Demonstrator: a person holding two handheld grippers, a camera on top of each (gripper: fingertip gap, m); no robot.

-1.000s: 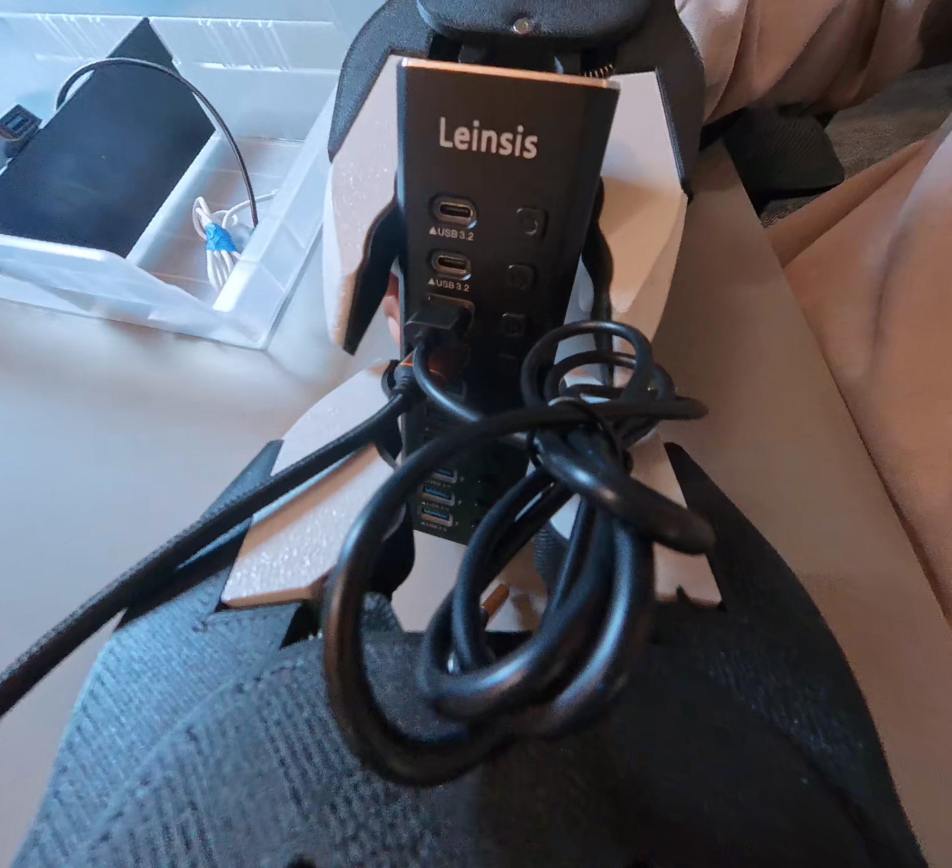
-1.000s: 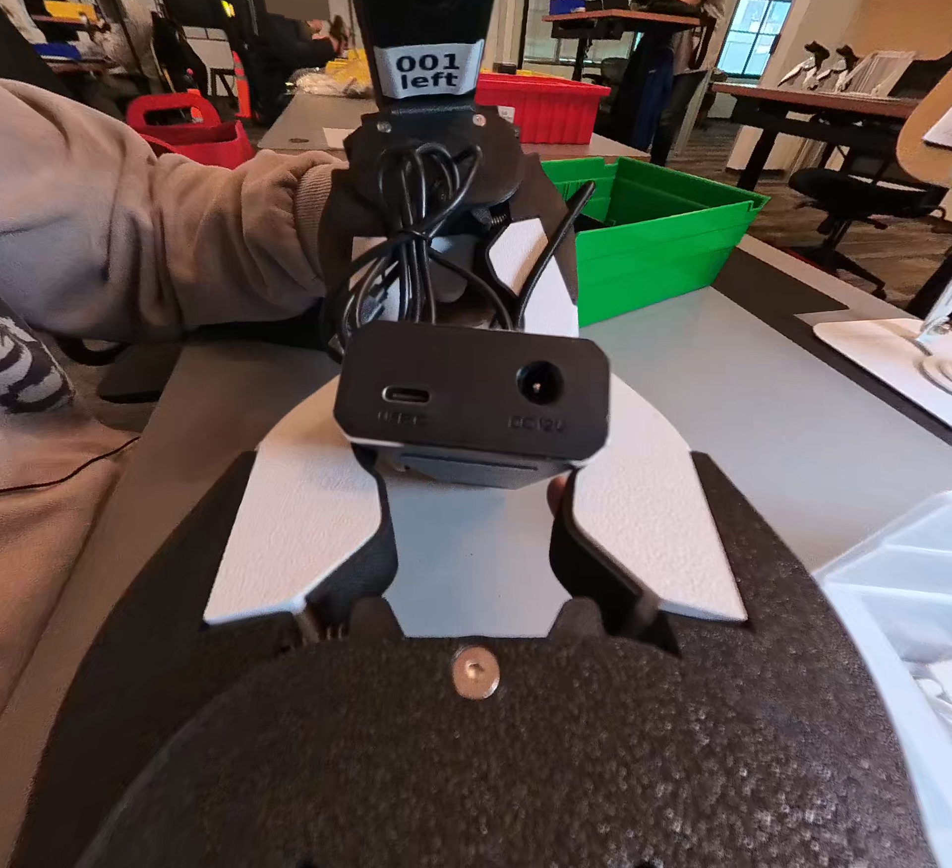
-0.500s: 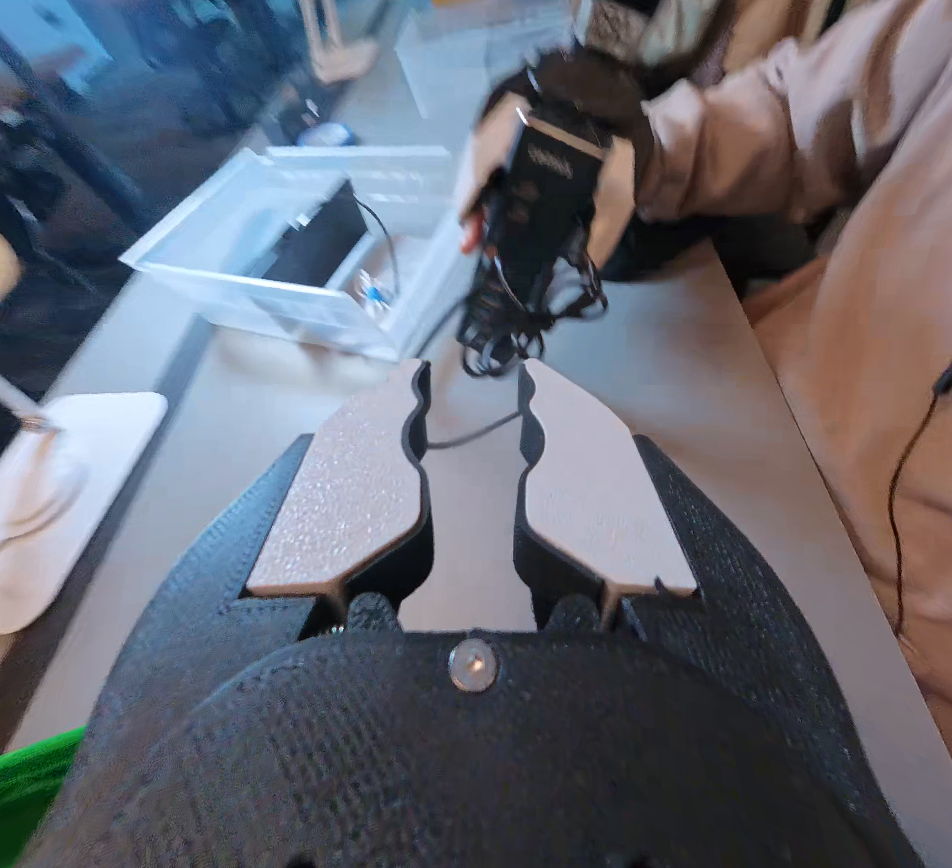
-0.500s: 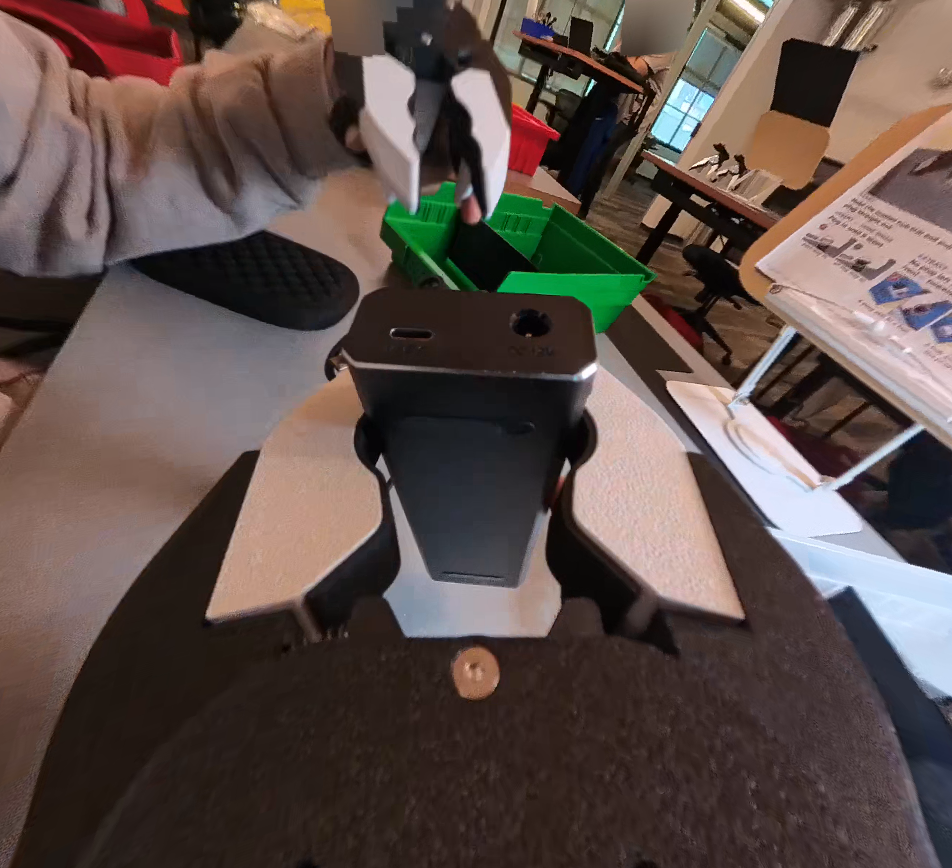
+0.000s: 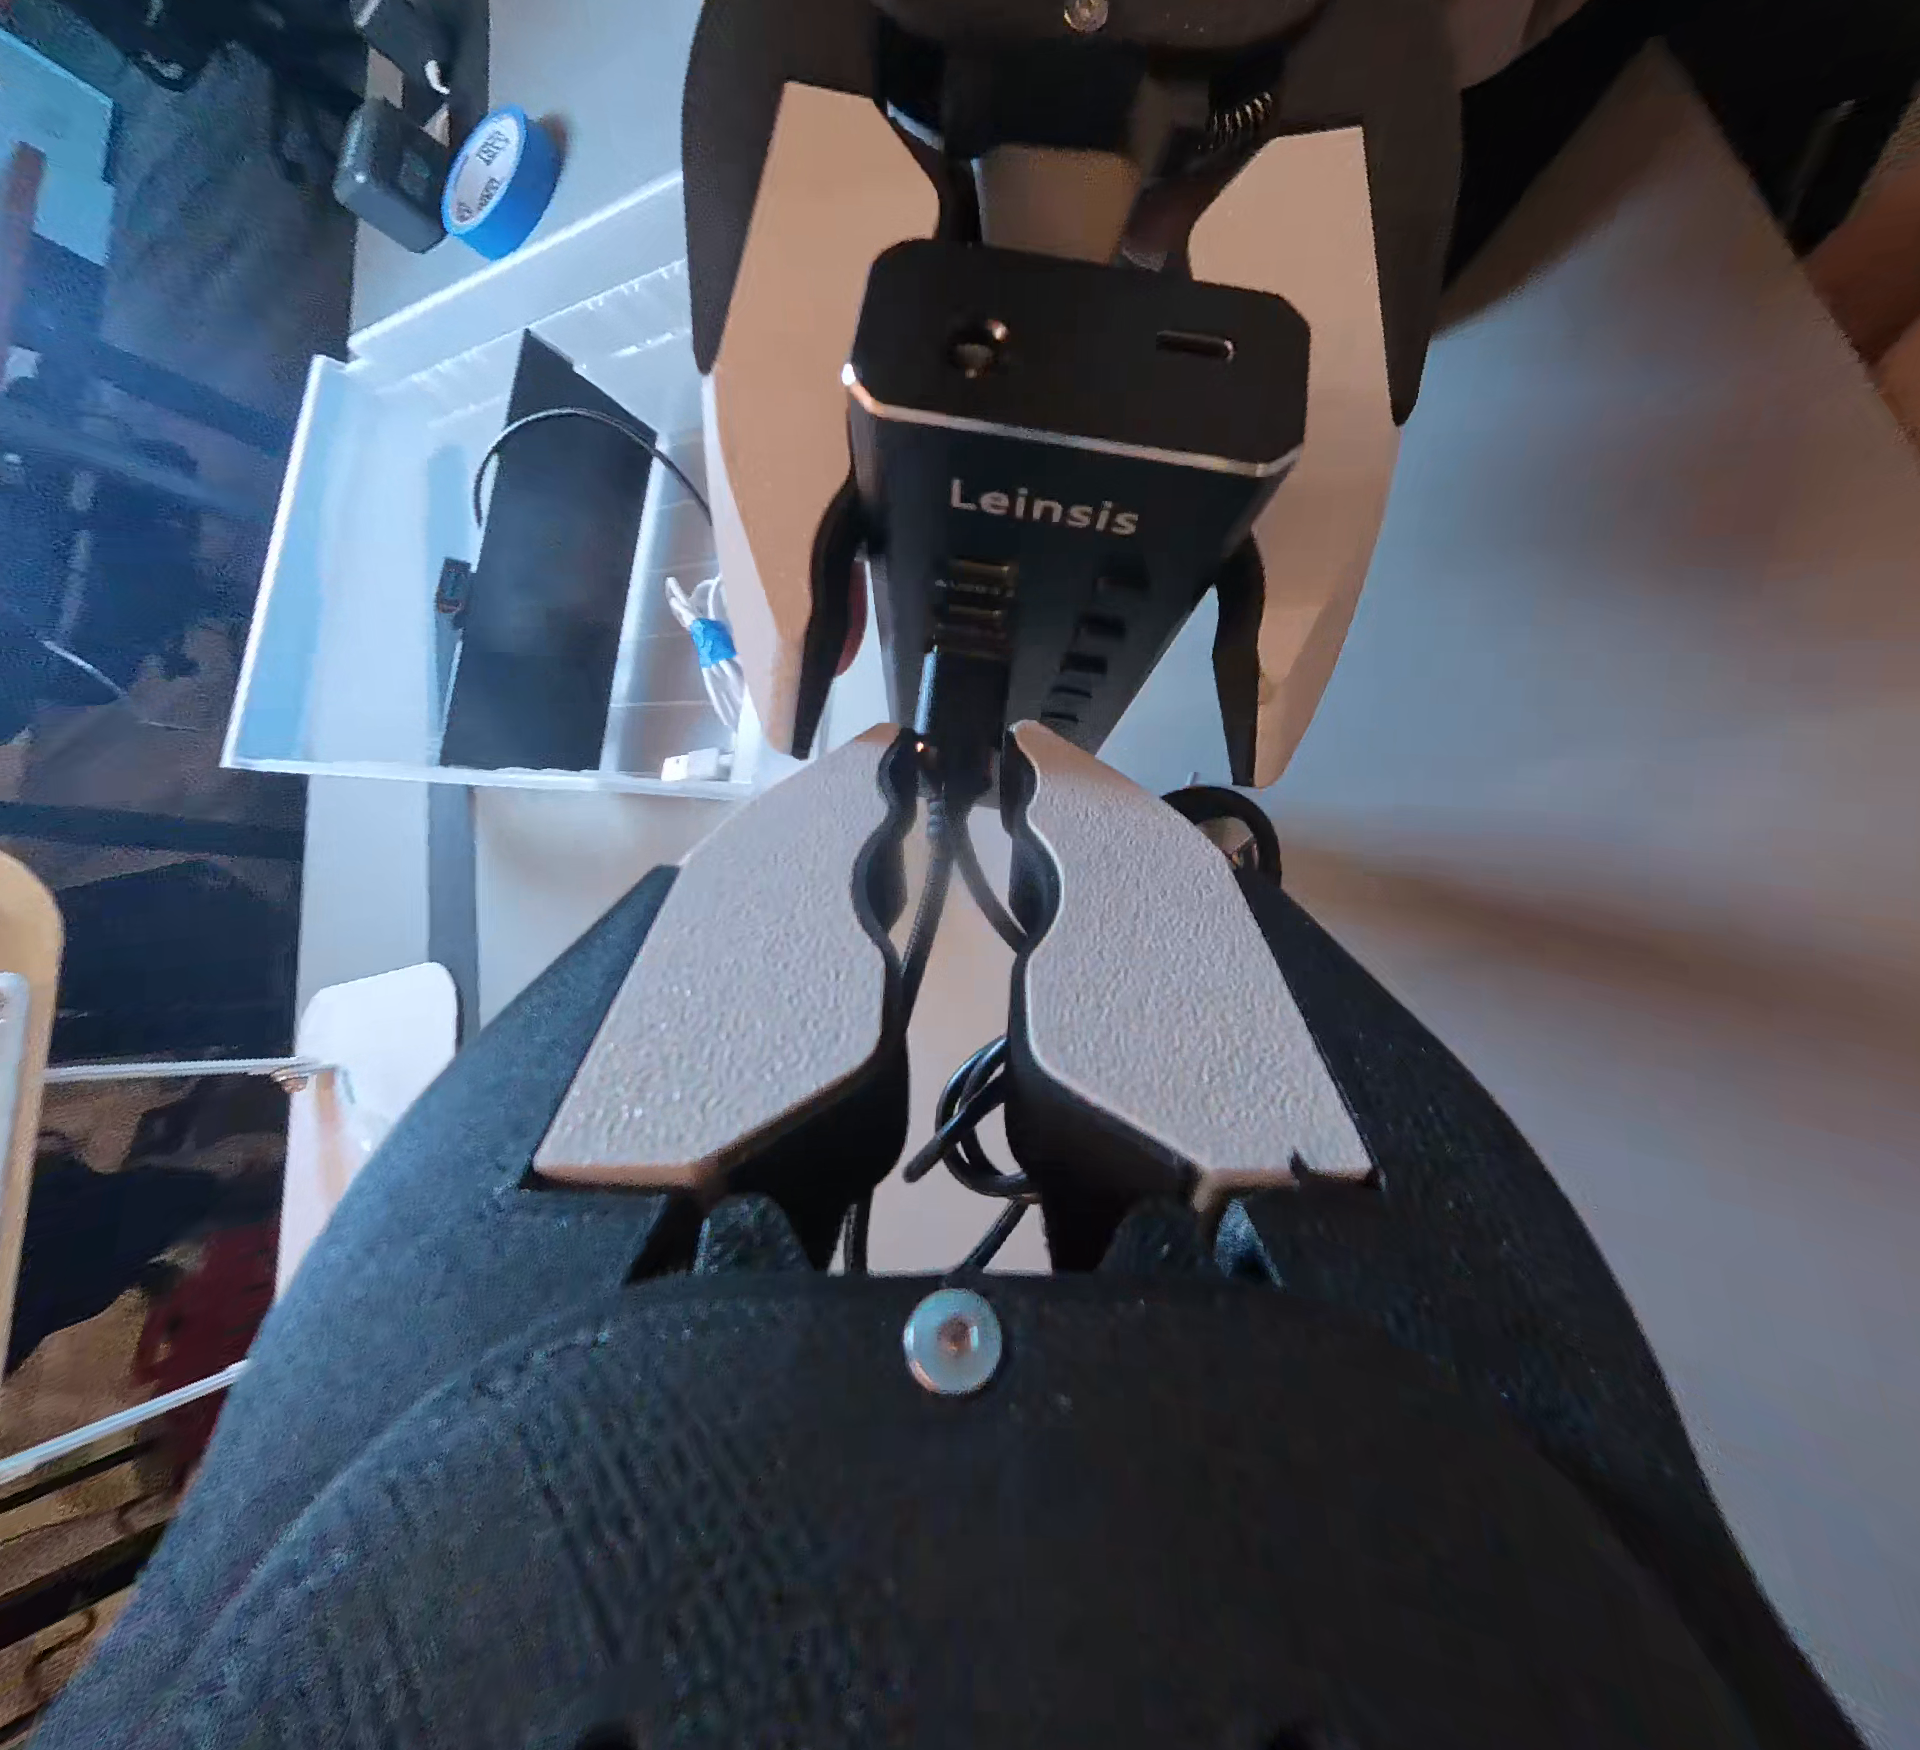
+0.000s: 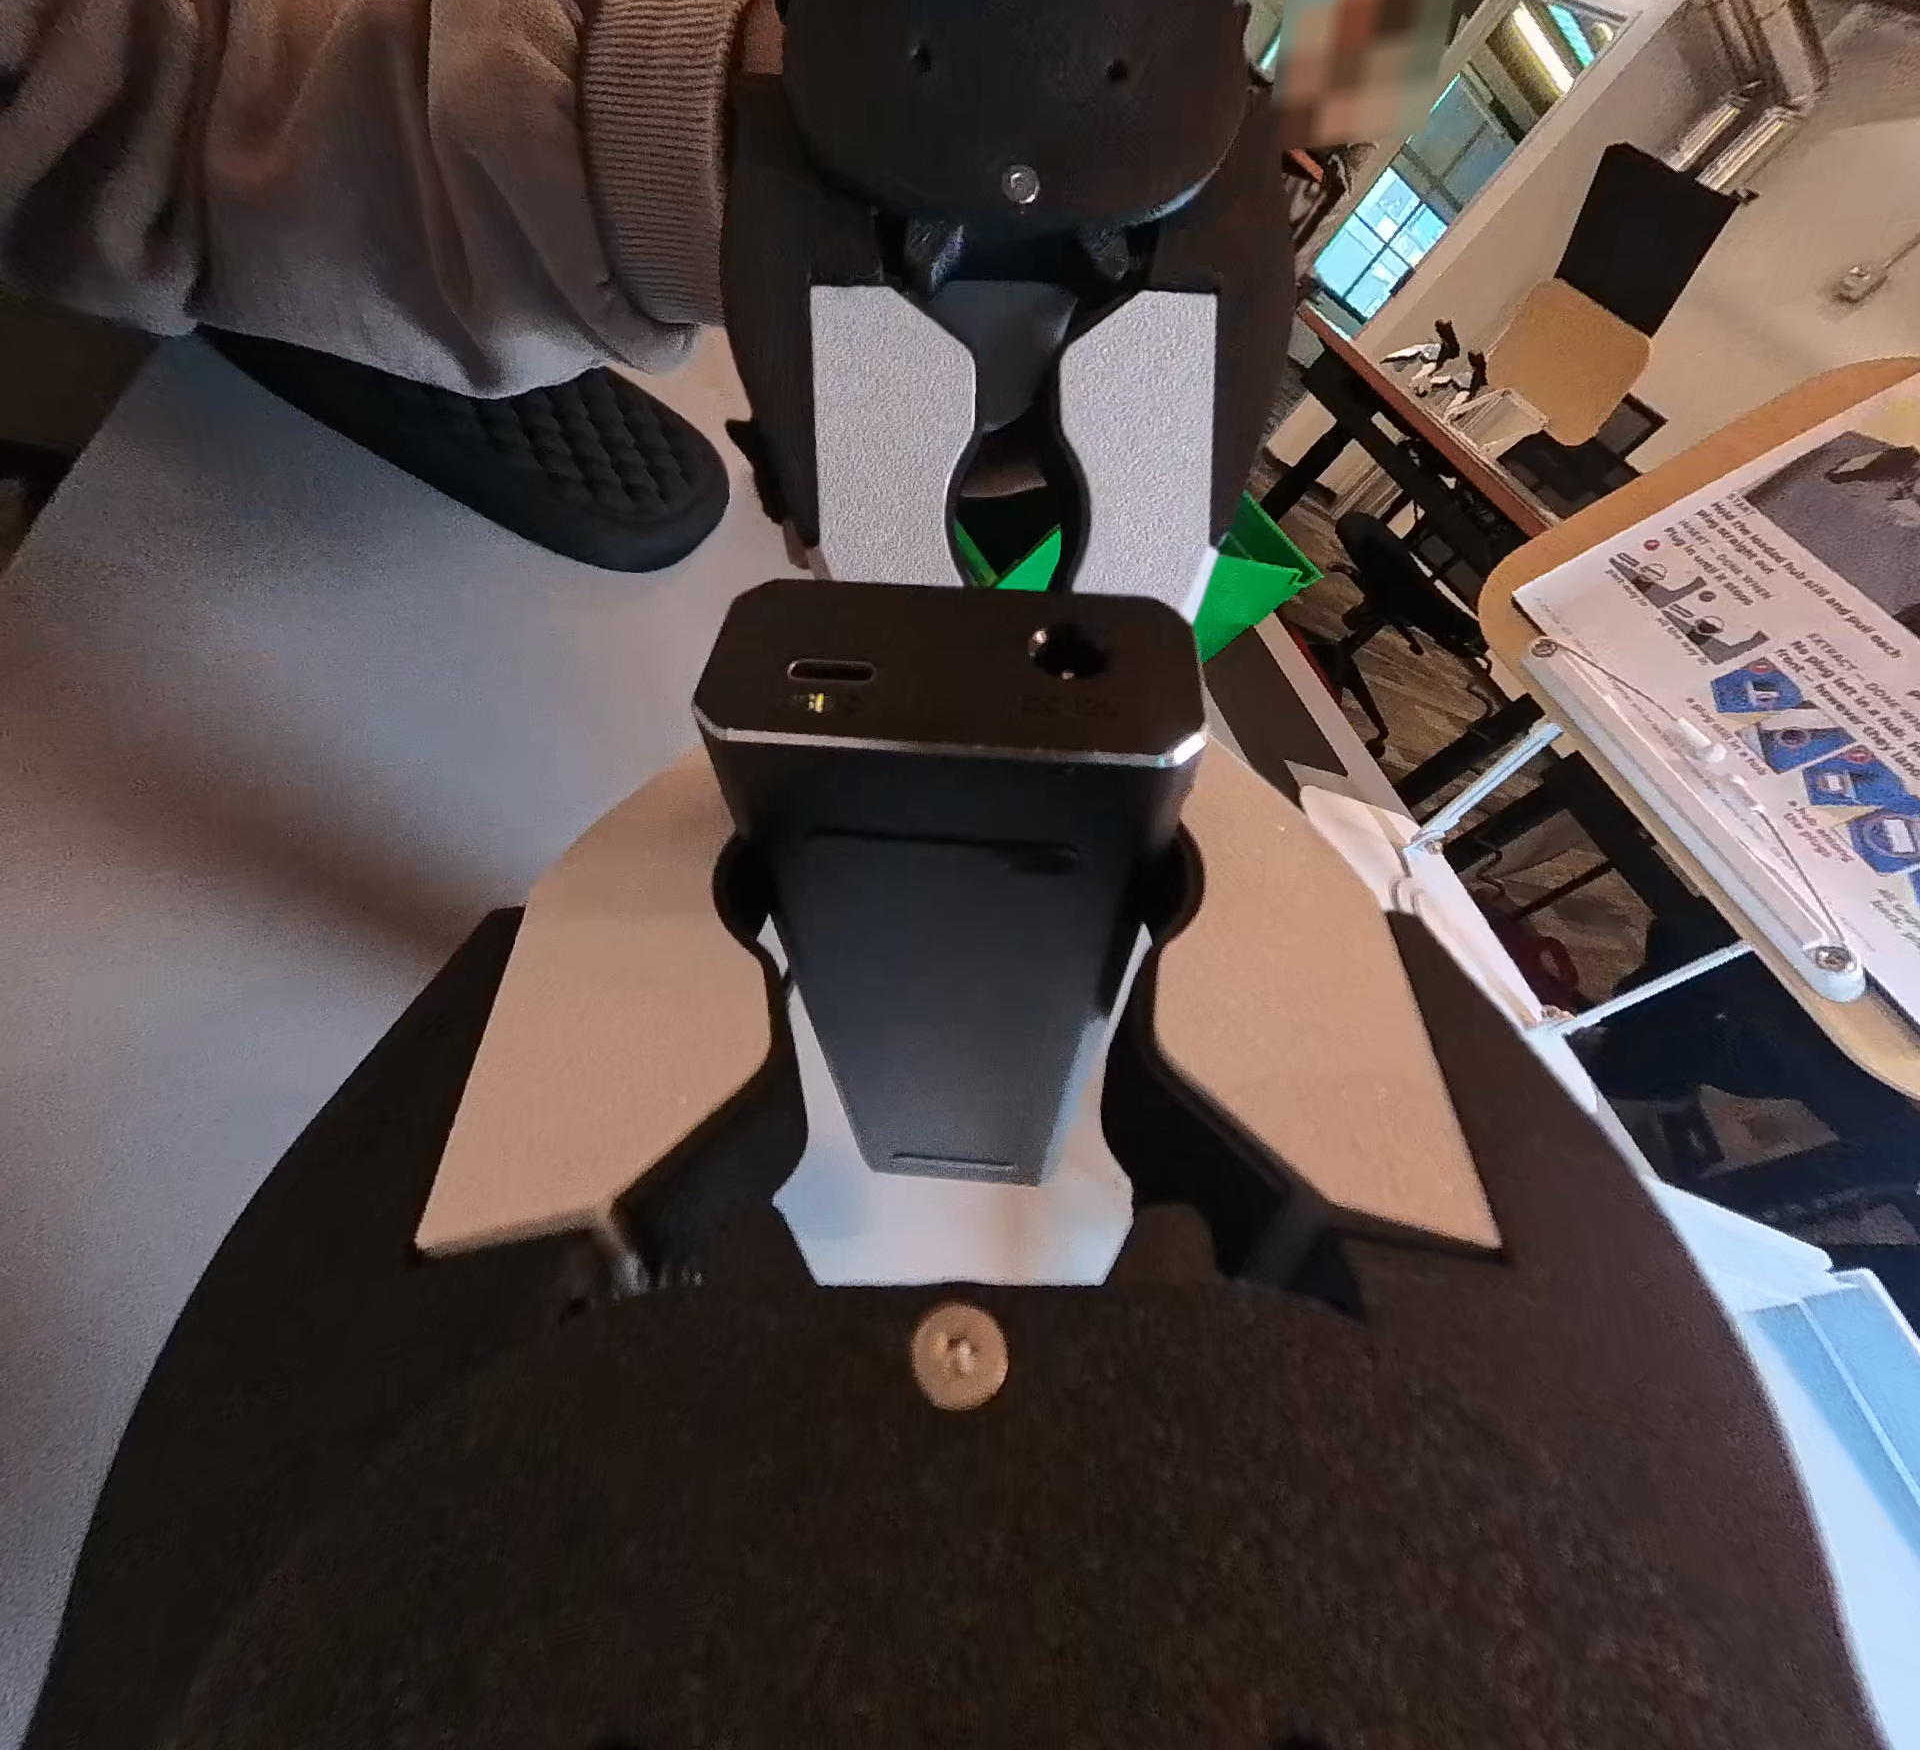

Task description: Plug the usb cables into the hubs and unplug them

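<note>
Two grippers meet again at the black rectangular aluminium USB hub (image 5: 1075, 495), after being well apart half a second ago. The right gripper (image 6: 961, 879) clamps the hub's sides, its long axis running along the fingers, socketed end face forward. The left gripper (image 5: 956, 750), nearly pressed together, pinches the black USB plug (image 5: 958, 687) seated in the hub's face.

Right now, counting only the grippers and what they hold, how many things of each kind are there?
Grippers: 2, left gripper and right gripper
Hubs: 1, black hub, held by the right gripper
Cables: 1, black cable, plugged into the hub, pinched by the left gripper
Total: 4
</note>
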